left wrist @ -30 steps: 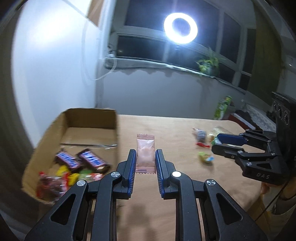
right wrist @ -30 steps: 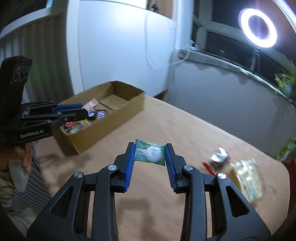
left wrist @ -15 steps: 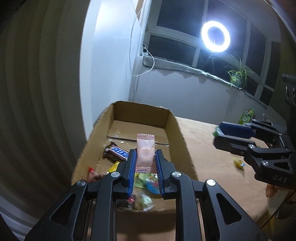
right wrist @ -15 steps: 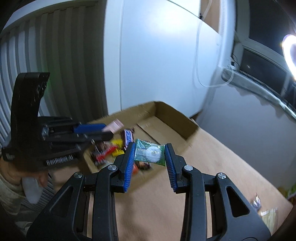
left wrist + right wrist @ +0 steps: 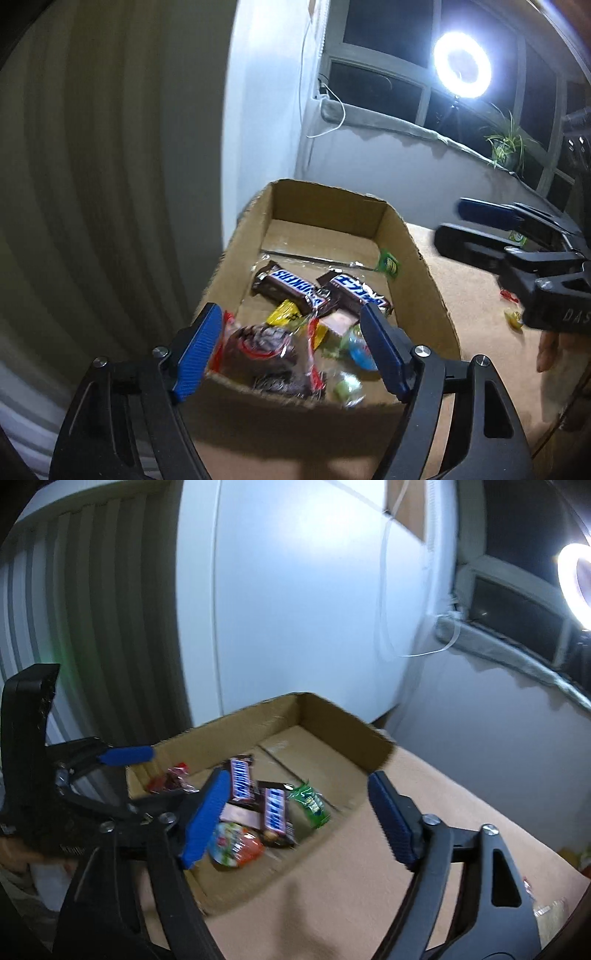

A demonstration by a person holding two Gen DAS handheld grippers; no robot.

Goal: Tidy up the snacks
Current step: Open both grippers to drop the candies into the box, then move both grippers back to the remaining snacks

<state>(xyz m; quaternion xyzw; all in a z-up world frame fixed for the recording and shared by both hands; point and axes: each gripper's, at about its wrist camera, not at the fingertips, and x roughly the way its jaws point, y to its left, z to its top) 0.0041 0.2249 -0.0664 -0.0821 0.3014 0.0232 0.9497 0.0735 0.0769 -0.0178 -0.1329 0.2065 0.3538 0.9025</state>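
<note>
A cardboard box (image 5: 428, 284) (image 5: 332, 716) sits at the table's left end. It holds two Snickers bars (image 5: 291, 286) (image 5: 275, 808), a pink packet (image 5: 338, 323) (image 5: 240, 816), a green packet (image 5: 388, 264) (image 5: 310, 805) and several other wrapped sweets. My left gripper (image 5: 291, 350) is open and empty over the box's near end. My right gripper (image 5: 295, 819) is open and empty over the box's right wall. The right gripper also shows in the left wrist view (image 5: 480, 236), and the left one in the right wrist view (image 5: 125, 755).
A few loose sweets (image 5: 513, 319) lie on the tan table (image 5: 480, 332) right of the box. More packets (image 5: 554, 919) lie at the table's far right. A white wall and a curtain stand behind the box; a ring light (image 5: 461, 70) shines by the window.
Both grippers have opened. The pink packet left my left gripper and the green packet left my right gripper; both now lie in the box.
</note>
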